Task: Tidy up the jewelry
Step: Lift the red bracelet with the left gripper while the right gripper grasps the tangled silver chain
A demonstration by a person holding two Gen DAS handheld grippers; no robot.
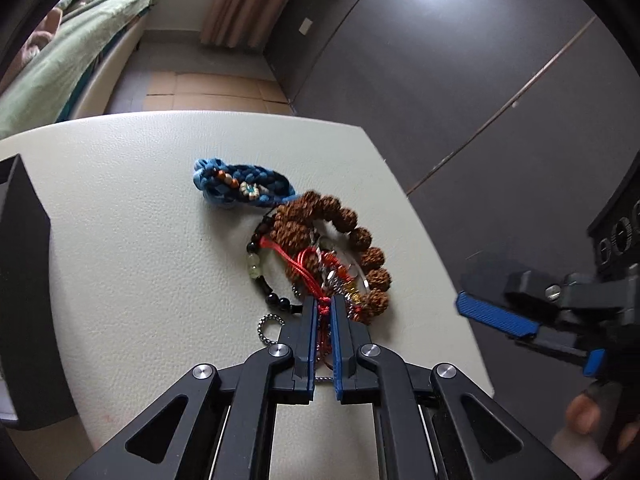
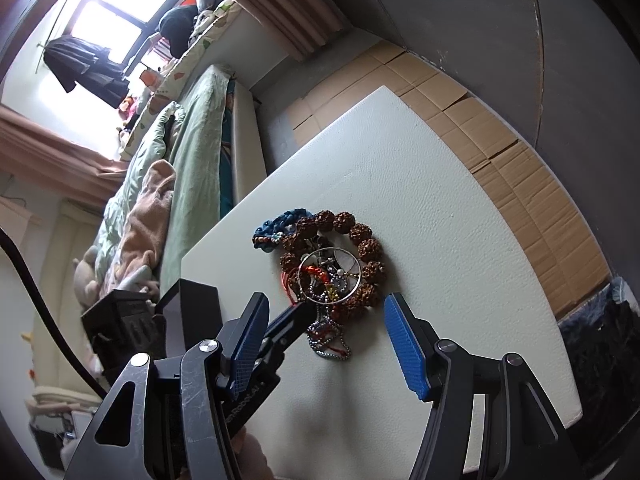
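Note:
A tangled heap of jewelry lies on the white table (image 1: 140, 240). It holds a blue braided bracelet (image 1: 244, 188), a brown knobbly bead bracelet (image 1: 348, 224), a black and green bead string (image 1: 256, 268), a silver ball chain (image 1: 268, 324) and a red cord (image 1: 308, 264). My left gripper (image 1: 324, 306) is shut on the red cord at the heap's near edge. In the right wrist view the brown bracelet (image 2: 368, 248) rings a thin silver hoop (image 2: 330, 274). My right gripper (image 2: 326, 298) hangs open just before the heap, holding nothing. The left gripper's dark fingers (image 2: 296, 316) reach in from the left.
A black box (image 1: 20, 280) stands on the table's left side, also visible as a dark block (image 2: 196, 300). The table's right edge (image 1: 440, 240) drops off close to the heap. A bed with green covers (image 2: 192, 152) and cardboard on the floor (image 2: 520, 160) lie beyond.

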